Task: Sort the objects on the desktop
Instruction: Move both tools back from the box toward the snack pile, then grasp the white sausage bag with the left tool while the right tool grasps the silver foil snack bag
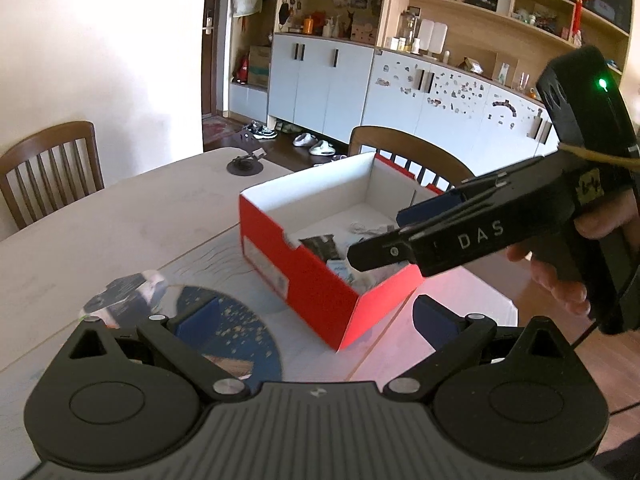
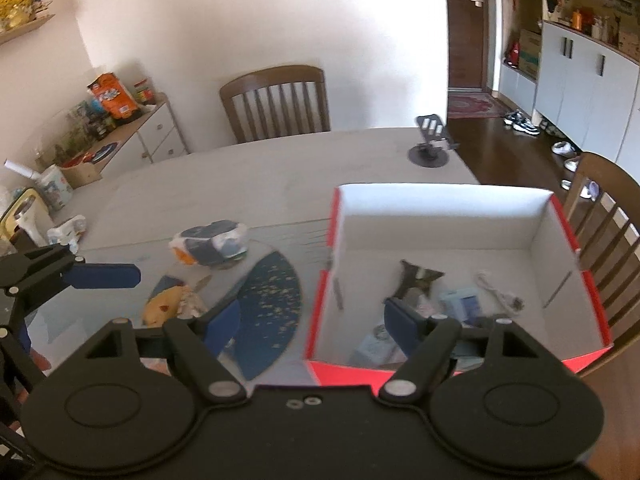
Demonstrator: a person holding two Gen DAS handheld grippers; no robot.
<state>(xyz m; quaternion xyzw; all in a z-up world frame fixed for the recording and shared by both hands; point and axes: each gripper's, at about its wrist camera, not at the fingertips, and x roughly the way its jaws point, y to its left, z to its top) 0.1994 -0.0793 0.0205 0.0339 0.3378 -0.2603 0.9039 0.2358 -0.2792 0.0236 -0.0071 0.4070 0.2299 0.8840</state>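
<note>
Left wrist view: left gripper (image 1: 318, 320) is hovering over the table (image 1: 120, 220), fingers (image 1: 198, 318) spread wide, nothing between them; red box (image 1: 320, 280) is sitting just ahead, open top, white inside; right gripper (image 1: 390, 236) is reaching in from the right over the box's near corner, a hand (image 1: 560, 264) wrapping its handle, green light glowing on its body; from this side I cannot tell how far its fingers are standing apart.

Right wrist view: right gripper (image 2: 310, 324) is showing its fingers (image 2: 400, 320) parted wide and empty, one over the box (image 2: 440, 224) interior, the other outside over the blue mat (image 2: 276, 300); left gripper (image 2: 76, 280) is entering at the left edge, one blue finger pointing across the table (image 2: 240, 176).

Only the right view is looking down into the box: a dark packet (image 2: 416, 284), a pale blue-and-white pack (image 2: 464, 300) and a white cord (image 2: 496, 292) are lying on its floor, blurred. Only this view is showing a yellow item (image 2: 164, 304) on the mat; a wrapped blue-white bundle (image 2: 212, 242) is lying beyond it, well apart from the box; the left view is catching that bundle (image 1: 124, 292) at its left finger.

Around: a phone stand (image 2: 430, 140) at the table's far edge; wooden chairs (image 2: 276, 100) behind and right; cabinets (image 1: 320, 76) and shelves along the wall.
</note>
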